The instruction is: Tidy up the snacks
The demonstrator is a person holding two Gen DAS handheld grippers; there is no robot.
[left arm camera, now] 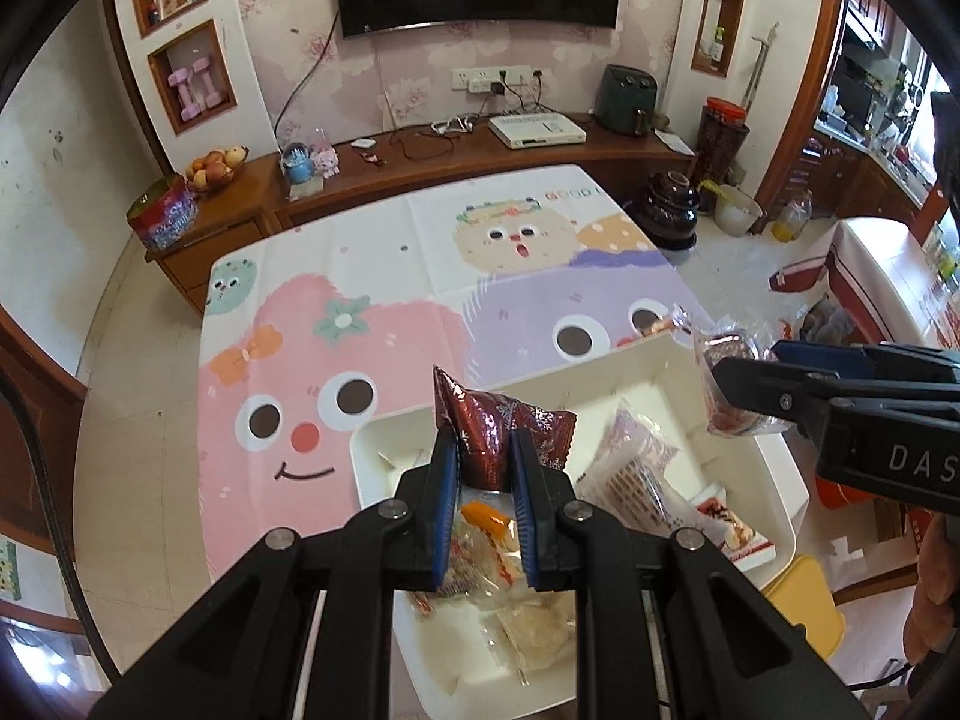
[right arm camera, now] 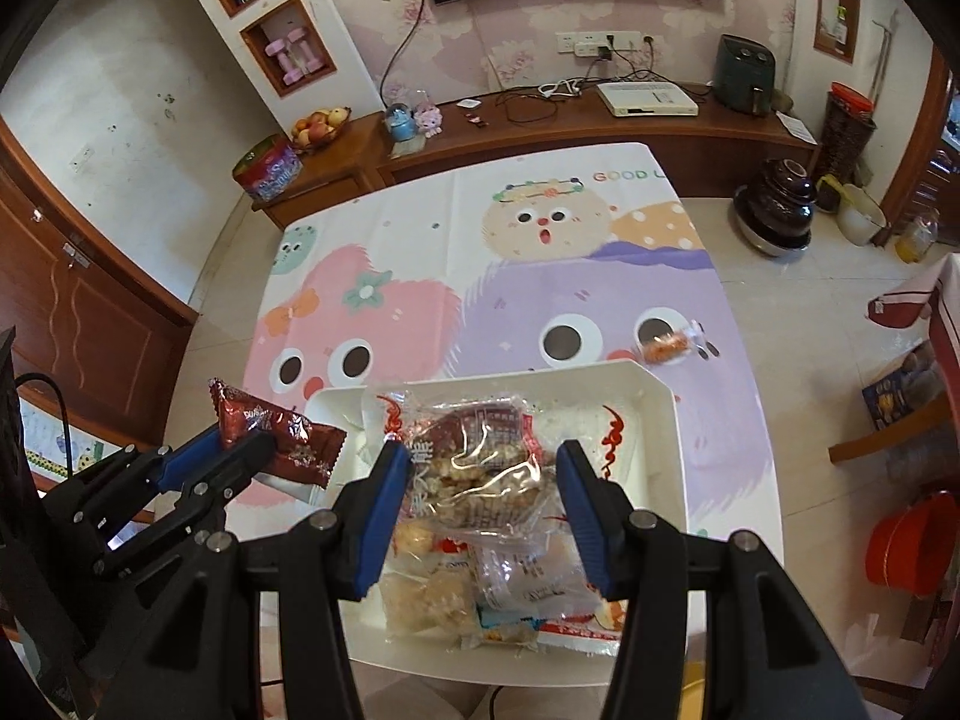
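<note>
Right now the dark red snack packet sits pinched between the jaws of the left gripper, held up above the near-left part of the white bin, presumably so it can be dropped in with the rest. Its long axis runs across the jaws, slanting up to a crimped corner on the left and down to a serrated end on the right. The clear-wrapped snack lies between the jaws of the right gripper; from the left wrist view those jaws are closed on the wrapper and carry it above the bin's far-right corner. In the right wrist view the blue pads look spread wide on either side, so how firmly they bite is hard to judge. Its long axis seems to run roughly along the jaws, with twisted film trailing beyond them. Below both jaws, more wrapped snacks lie piled in the bin. Ahead of the right jaws, beyond the bin's far rim, one small orange candy lies alone on the counter, under its cartoon cloth.
</note>
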